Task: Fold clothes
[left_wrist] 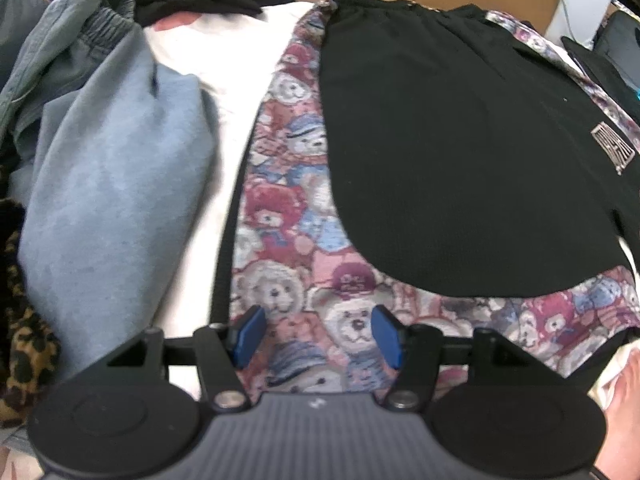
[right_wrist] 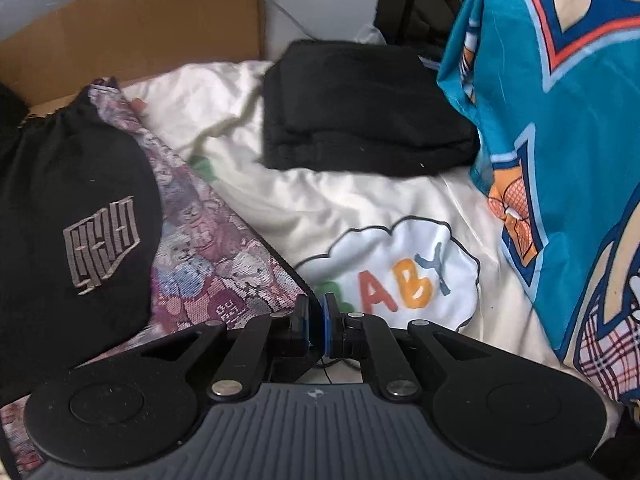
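A black garment (left_wrist: 460,140) with a grey woven logo (left_wrist: 614,148) lies flat on a teddy-bear print cloth (left_wrist: 288,240). My left gripper (left_wrist: 318,334) is open and empty, just above the print cloth near its front edge. In the right wrist view the same black garment (right_wrist: 60,220) and print cloth (right_wrist: 224,264) lie at the left. My right gripper (right_wrist: 317,320) is shut at the right edge of the print cloth; whether it pinches the edge is hidden.
A blue-grey garment (left_wrist: 112,200) and a leopard-print piece (left_wrist: 20,340) are piled at the left. A folded black stack (right_wrist: 360,120) sits on the white "BABY" bedsheet (right_wrist: 400,272). A teal patterned cloth (right_wrist: 560,140) hangs at the right. A cardboard box (right_wrist: 140,28) stands behind.
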Tool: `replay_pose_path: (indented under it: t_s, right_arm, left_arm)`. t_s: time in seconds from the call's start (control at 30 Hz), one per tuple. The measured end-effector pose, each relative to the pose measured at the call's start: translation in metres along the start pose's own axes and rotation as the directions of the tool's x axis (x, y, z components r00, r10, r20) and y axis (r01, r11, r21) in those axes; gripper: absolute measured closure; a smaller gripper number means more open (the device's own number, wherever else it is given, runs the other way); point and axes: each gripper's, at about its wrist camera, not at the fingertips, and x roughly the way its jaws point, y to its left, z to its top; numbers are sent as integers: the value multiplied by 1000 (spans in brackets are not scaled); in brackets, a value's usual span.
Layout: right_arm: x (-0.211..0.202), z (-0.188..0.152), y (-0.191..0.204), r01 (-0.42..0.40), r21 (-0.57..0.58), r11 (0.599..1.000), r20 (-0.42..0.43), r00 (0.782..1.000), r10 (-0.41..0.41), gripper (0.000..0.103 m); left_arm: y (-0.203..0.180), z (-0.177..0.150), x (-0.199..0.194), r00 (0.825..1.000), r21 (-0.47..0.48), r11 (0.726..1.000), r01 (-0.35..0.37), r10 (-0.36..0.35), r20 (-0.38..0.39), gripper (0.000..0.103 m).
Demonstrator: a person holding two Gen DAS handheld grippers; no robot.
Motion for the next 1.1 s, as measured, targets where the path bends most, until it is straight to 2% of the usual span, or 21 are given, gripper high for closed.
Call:
replay_pose_path:
  t_s: [0.23, 0.3, 0.37, 0.47, 0.57, 0.7, 0.73, 0.77, 0.83, 0.93, 1.03, 1.1]
  right_arm:
    - [29, 0, -8, 12, 3, 1000, -60, 998, -11, 98]
    - [32, 0, -16, -3, 45, 999, -86, 996, 6, 97]
    - [34, -1, -25, 0, 92, 996, -109, 994, 10, 90]
    - [29, -5, -35, 73, 135, 988, -138, 989, -54, 88]
    - [11, -8, -39, -18, 224, 974, -89, 995, 38, 86]
    - [2, -12, -27, -81, 248, 965, -84, 991, 105, 85]
    - [2, -14, -25, -95, 263, 960, -87, 989, 122, 83]
    - [6, -16, -24, -103, 282, 954, -95, 986, 134, 75]
    - [12, -20, -21, -107, 313, 944, -108, 983, 147, 70]
    - [19, -26, -18, -136, 350, 927, -115, 976, 187, 70]
    - [23, -31, -16, -154, 365, 918, -114, 972, 208, 103]
    - [22, -34, -18, -144, 370, 918, -103, 975, 195, 103]
  left_arm:
    - [6, 0, -2, 1000, -3, 1000, -18, 18, 1, 41]
    - [8, -1, -2, 1000, -4, 1000, -22, 22, 0, 41]
    - [10, -1, -2, 1000, -7, 1000, -26, 26, -1, 41]
    - [13, -3, -1, 999, -12, 999, -32, 32, -4, 41]
    - [14, -5, -1, 999, -13, 999, -38, 38, -8, 41]
    - [11, -5, 1, 999, -9, 999, -39, 39, -11, 41]
    - [11, -5, 1, 999, -8, 999, -39, 39, -10, 41]
    - [10, -4, 2, 999, -8, 999, -38, 38, -9, 41]
    - [10, -5, 0, 999, -5, 999, -38, 38, -7, 41]
    - [12, -6, -4, 999, 0, 999, -40, 40, -4, 41]
    - [16, -8, -6, 999, -7, 999, -48, 48, -10, 41]
    - [18, -9, -6, 998, -11, 998, -54, 54, -14, 41]
